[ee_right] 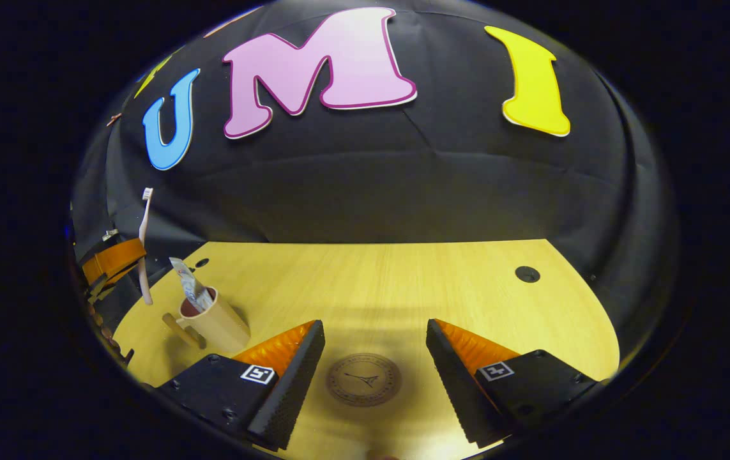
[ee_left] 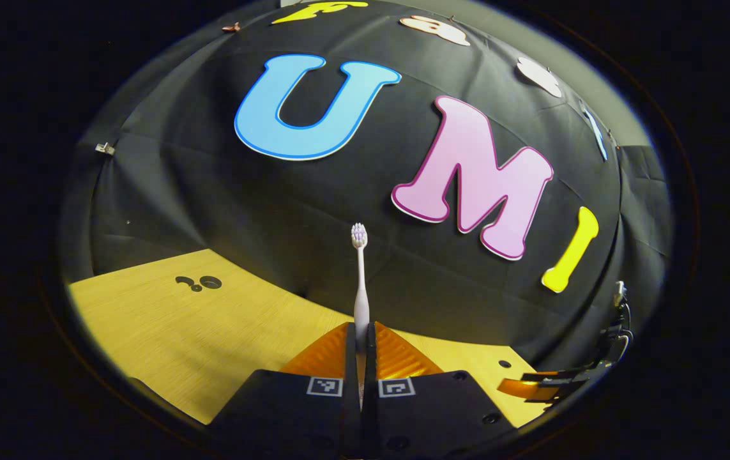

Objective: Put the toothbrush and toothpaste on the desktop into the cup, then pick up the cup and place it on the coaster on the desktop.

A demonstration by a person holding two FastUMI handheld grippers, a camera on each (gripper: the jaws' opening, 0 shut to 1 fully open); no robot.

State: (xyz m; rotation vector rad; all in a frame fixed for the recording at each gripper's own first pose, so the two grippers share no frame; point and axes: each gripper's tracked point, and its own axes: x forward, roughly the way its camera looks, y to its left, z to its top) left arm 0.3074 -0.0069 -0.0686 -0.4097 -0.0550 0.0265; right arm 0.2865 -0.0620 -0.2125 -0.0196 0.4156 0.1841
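Note:
My left gripper is shut on a white toothbrush, which stands upright with its bristle head up, above the wooden desktop. In the right gripper view the same toothbrush hangs in the left gripper at far left, above and slightly left of a beige cup. A toothpaste tube leans out of that cup. My right gripper is open, hovering over a round dark coaster on the desktop. The right gripper also shows at the lower right of the left gripper view.
Small round holes dot the desktop. The black cloth wall closes off the table's far side. The cup's handle points left in the right gripper view.

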